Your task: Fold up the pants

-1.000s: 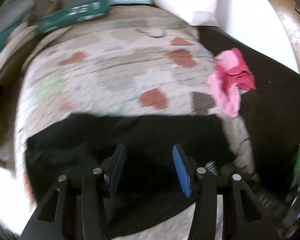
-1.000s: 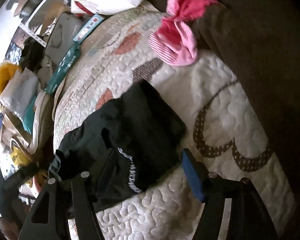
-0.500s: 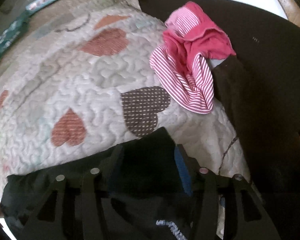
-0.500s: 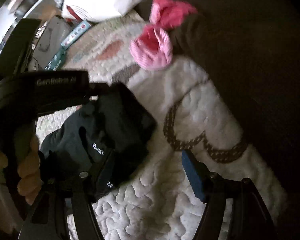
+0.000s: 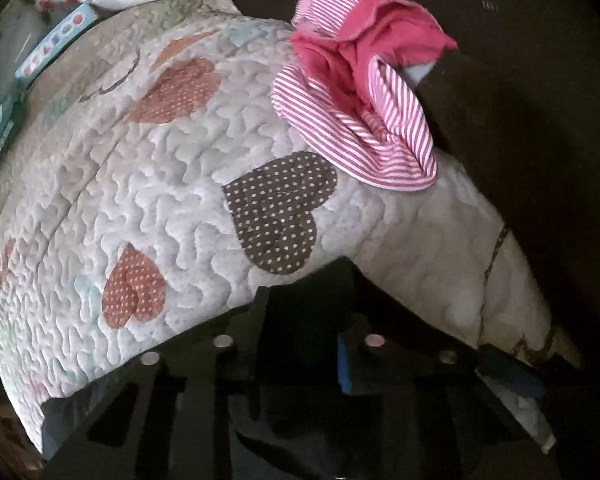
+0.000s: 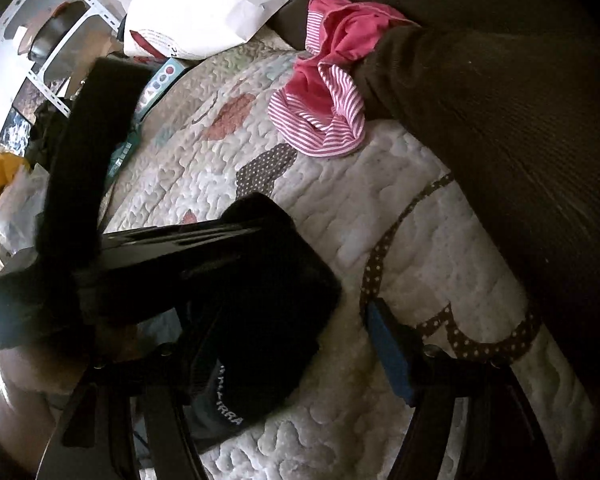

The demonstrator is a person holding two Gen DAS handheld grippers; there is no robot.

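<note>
The black pants [image 6: 268, 280] lie folded in a thick stack on the heart-patterned quilt [image 5: 172, 184]; white lettering shows on the lower fold. My left gripper [image 5: 302, 320] points down at the stack's far corner. Its jaws are closing and black cloth [image 5: 316, 288] fills the gap between them. In the right wrist view this left gripper [image 6: 256, 228] reaches in from the left onto the stack's upper edge. My right gripper [image 6: 288, 320] stands wide, its jaws opening; the stack's near right part lies between them untouched, and the blue pad [image 6: 388, 352] is over bare quilt.
A crumpled pink and striped garment [image 5: 360, 92] lies further back on the quilt. Dark brown cloth [image 6: 500, 120] covers the right side. A white bag [image 6: 196, 8] and a long coloured box [image 5: 56, 40] sit at the far edge, with shelving [image 6: 60, 40] beyond at the left.
My left gripper has swung right and down onto the pants' far corner, and its jaws have narrowed around the cloth. The right gripper's jaws have widened slightly while it stays in place.
</note>
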